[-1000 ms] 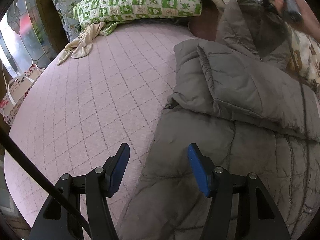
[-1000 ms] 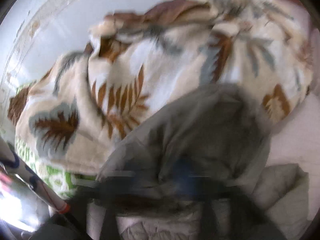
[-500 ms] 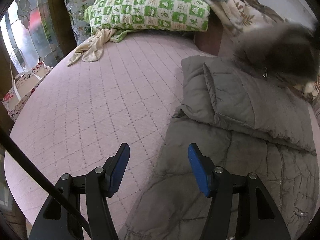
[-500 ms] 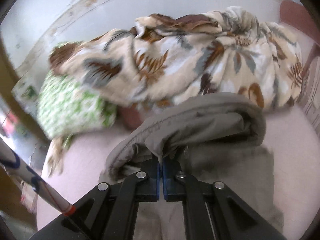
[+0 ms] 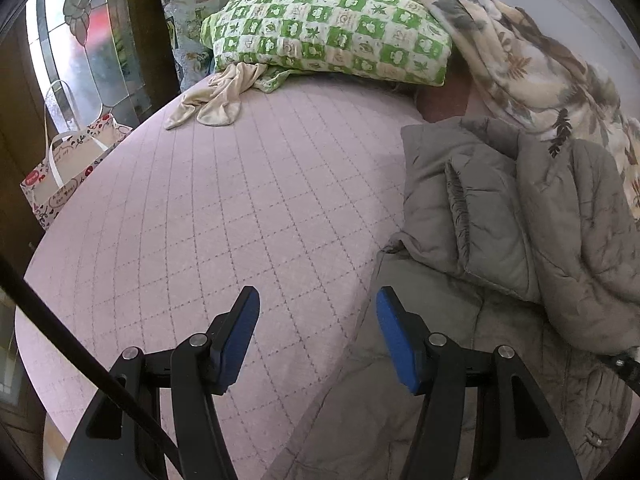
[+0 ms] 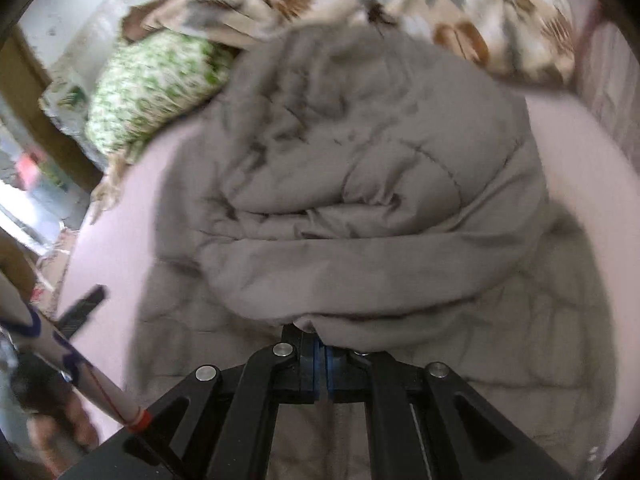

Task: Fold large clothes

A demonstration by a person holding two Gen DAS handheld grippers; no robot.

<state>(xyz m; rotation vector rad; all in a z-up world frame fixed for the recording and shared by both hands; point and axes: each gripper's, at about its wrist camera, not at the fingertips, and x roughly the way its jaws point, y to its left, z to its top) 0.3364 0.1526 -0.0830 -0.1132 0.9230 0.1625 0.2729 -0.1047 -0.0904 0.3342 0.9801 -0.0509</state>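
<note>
The grey padded coat [image 5: 500,216] lies on the right part of the pink quilted bed [image 5: 224,208], its upper section folded down over the body, puffy and creased. In the right wrist view the coat [image 6: 352,184] fills the middle, a thick rolled fold hanging over the right gripper [image 6: 320,356], whose blue pads are pressed together on the fold's lower edge. The left gripper [image 5: 318,334] hovers over the bed just beside the coat's left hem, its fingers spread wide and holding nothing; the right pad sits over the coat's edge, the left one over bare quilt. Behind the coat a leaf-print blanket [image 5: 532,60] is heaped, touching its top. A green checked pillow [image 5: 332,28] lies at the head of the bed with a cream garment [image 5: 216,96] in front of it. A gift bag [image 5: 64,168] stands beside the bed on the left
</note>
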